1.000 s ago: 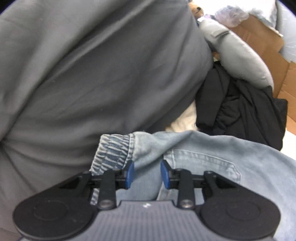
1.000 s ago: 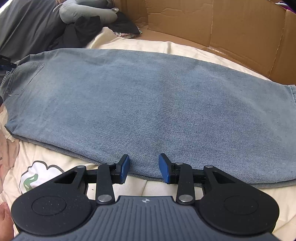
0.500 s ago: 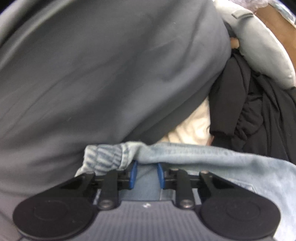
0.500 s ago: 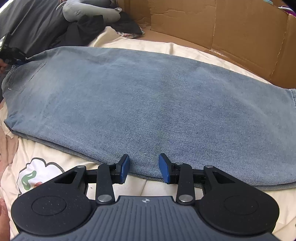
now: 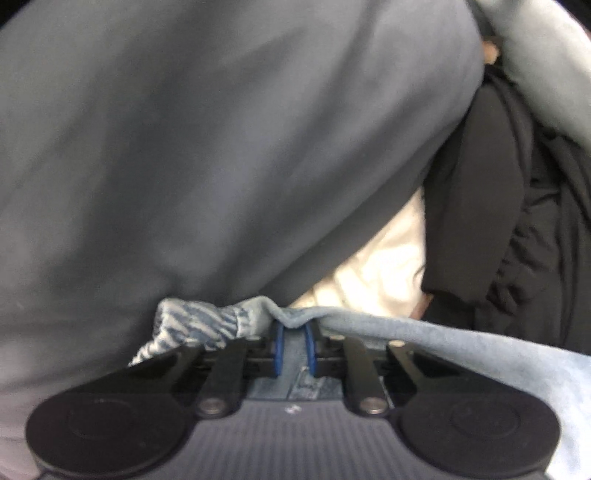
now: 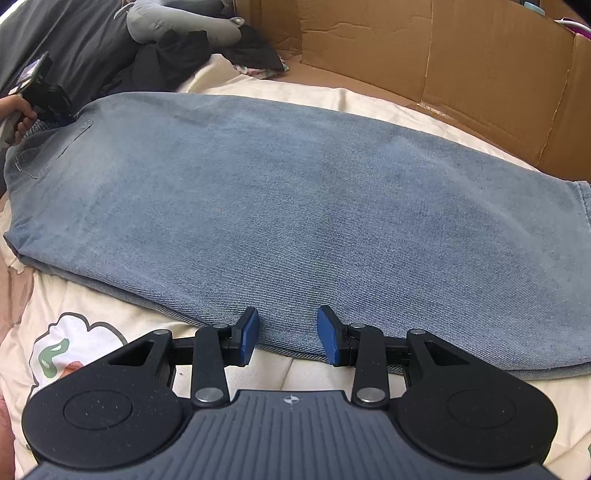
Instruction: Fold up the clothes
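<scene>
Light blue jeans [image 6: 295, 206] lie flat across a cream sheet [image 6: 122, 332], waist at the left. In the left wrist view my left gripper [image 5: 294, 350] is closing its jaws on the waist edge of the jeans [image 5: 443, 343]. Denim fills the narrow gap between the blue pads and puckers above them, beside the gathered elastic waistband [image 5: 192, 325]. The right wrist view shows that same left gripper [image 6: 48, 99] at the far left, held by a hand [image 6: 18, 114]. My right gripper [image 6: 288, 334] stands open over the near edge of the jeans, its pads apart and pressing nothing.
A large grey cloth [image 5: 221, 147] bulges just behind the waistband. Black garments [image 5: 517, 240] lie piled to its right, with a grey cushion [image 6: 177, 22] above them. Cardboard walls [image 6: 443, 55] line the far side of the bed.
My left gripper has moved forward and down onto the waist edge and its jaws have narrowed around the denim. The right gripper has stayed where it was, still open.
</scene>
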Demonstrator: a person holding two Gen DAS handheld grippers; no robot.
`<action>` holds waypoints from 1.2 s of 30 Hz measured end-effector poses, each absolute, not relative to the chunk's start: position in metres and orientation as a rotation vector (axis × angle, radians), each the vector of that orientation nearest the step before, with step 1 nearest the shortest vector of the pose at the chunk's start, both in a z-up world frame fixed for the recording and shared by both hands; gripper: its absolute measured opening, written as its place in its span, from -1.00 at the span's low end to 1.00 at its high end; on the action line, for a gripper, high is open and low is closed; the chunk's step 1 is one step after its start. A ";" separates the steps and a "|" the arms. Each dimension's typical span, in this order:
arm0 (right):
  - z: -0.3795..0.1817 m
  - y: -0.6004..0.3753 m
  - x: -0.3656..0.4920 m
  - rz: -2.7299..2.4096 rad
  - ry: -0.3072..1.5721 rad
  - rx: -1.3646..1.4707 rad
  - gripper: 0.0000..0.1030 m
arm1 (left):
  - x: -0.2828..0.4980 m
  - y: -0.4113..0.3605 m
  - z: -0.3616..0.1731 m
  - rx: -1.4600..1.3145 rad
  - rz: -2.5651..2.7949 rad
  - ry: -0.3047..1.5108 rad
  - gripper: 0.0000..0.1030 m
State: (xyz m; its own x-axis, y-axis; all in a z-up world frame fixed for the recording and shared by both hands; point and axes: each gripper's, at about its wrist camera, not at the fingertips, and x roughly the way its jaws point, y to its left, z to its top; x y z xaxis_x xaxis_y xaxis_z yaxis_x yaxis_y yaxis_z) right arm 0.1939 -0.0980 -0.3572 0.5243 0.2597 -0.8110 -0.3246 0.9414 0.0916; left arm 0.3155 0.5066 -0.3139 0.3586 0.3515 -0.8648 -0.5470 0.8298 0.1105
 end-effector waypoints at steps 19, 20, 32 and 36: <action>-0.357 -0.101 0.196 0.362 0.959 -0.068 -0.19 | 0.231 0.497 -0.285 -0.273 0.621 1.074 -0.58; -0.357 -0.101 0.196 0.362 0.958 -0.067 -0.19 | 0.230 0.501 -0.290 -0.282 0.629 1.082 -0.58; -0.357 -0.101 0.195 0.363 0.954 -0.073 -0.19 | 0.229 0.529 -0.309 -0.284 0.601 1.100 -0.73; -0.357 -0.102 0.195 0.365 0.953 -0.072 -0.19 | 0.217 0.520 -0.290 -0.267 0.610 1.090 -0.66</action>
State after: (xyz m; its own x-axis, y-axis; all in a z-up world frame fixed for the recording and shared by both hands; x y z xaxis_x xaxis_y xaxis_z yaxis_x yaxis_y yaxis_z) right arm 0.1953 -0.1016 -0.3575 0.5227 0.2735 -0.8075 -0.3362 0.9365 0.0996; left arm 0.2174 0.5198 -0.2900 0.3202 0.3305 -0.8878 -0.5840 0.8068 0.0897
